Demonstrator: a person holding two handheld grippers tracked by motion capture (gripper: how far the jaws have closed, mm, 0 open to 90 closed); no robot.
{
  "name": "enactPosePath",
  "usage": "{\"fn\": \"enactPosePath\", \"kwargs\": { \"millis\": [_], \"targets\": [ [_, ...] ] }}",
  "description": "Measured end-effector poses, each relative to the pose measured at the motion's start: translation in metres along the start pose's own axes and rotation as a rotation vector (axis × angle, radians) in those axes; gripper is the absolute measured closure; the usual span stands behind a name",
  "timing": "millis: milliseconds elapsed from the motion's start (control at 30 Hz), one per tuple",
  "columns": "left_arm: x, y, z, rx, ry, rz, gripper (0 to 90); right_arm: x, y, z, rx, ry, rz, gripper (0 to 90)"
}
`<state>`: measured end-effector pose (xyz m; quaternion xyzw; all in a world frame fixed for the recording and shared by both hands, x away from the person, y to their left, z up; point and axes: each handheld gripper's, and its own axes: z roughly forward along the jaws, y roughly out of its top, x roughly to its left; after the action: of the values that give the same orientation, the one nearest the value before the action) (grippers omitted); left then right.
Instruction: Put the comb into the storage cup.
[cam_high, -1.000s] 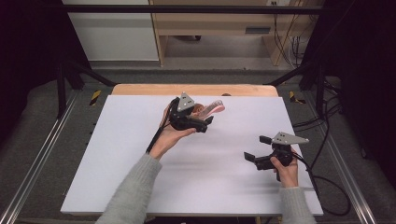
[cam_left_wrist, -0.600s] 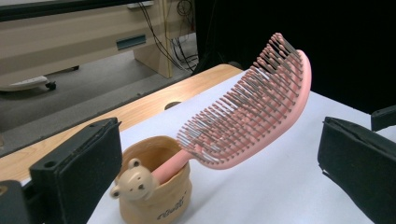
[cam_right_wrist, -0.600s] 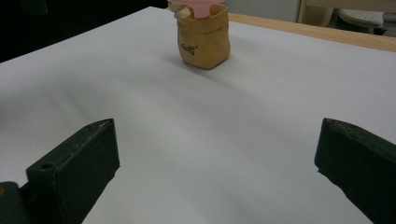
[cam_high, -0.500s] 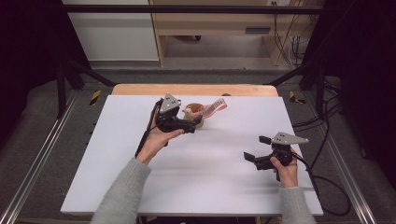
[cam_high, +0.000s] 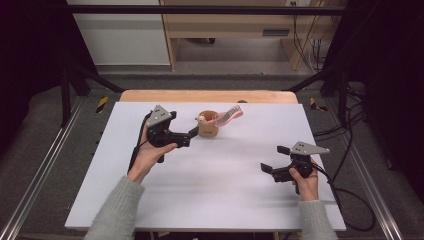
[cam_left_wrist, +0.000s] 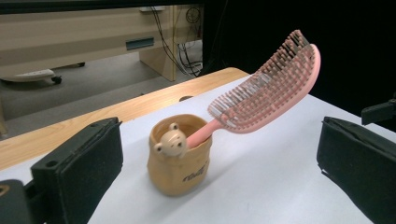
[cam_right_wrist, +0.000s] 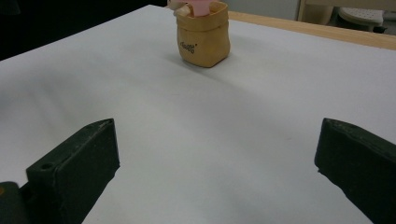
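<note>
tan bear-faced cup (cam_high: 207, 126) standing upright near the white table's (cam_high: 210, 200) far edge, pink hairbrush (cam_high: 228, 116) leaning handle-down in it, left gripper (cam_high: 191, 136) gaping wide, drawn back left off the cup since before, right gripper (cam_high: 272, 160) spread, unmoved

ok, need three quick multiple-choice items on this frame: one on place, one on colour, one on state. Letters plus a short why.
1. Where is the hairbrush?
A. flat on the table
B. handle down in the bear cup
C. in the right claw

2. What colour is the hairbrush?
A. pink
B. blue
C. black

3. How is the left claw?
A. shut on the cup
B. shut on the brush
C. open, jaws apart on either side of the cup

Key:
1 B, its handle goes into the cup and the head leans out.
2 A, body and bristle bed are pink.
3 C, both jaws stand clear of the cup.
</note>
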<state>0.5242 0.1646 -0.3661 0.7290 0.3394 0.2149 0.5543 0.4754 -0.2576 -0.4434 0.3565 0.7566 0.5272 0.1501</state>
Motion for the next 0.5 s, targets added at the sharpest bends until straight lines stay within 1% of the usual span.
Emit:
{"fn": "enactPosePath", "kwargs": {
  "millis": [100, 200, 300, 500],
  "targets": [
    [0.004, -0.008, -0.009, -0.003, 0.000, -0.002, 0.3, 0.000, 0.000, 0.000, 0.001, 0.000, 0.000, 0.3],
    [0.009, -0.016, -0.017, -0.006, 0.005, -0.012, 0.3, 0.000, 0.000, 0.000, 0.004, -0.002, 0.000, 0.3],
    [0.015, -0.025, -0.023, 0.015, 0.010, -0.015, 0.3, 0.000, -0.001, 0.001, 0.006, -0.004, -0.004, 0.3],
    [0.024, -0.043, -0.037, 0.026, 0.017, -0.029, 0.3, 0.000, -0.001, 0.001, 0.007, -0.005, -0.005, 0.3]
  ]
}}
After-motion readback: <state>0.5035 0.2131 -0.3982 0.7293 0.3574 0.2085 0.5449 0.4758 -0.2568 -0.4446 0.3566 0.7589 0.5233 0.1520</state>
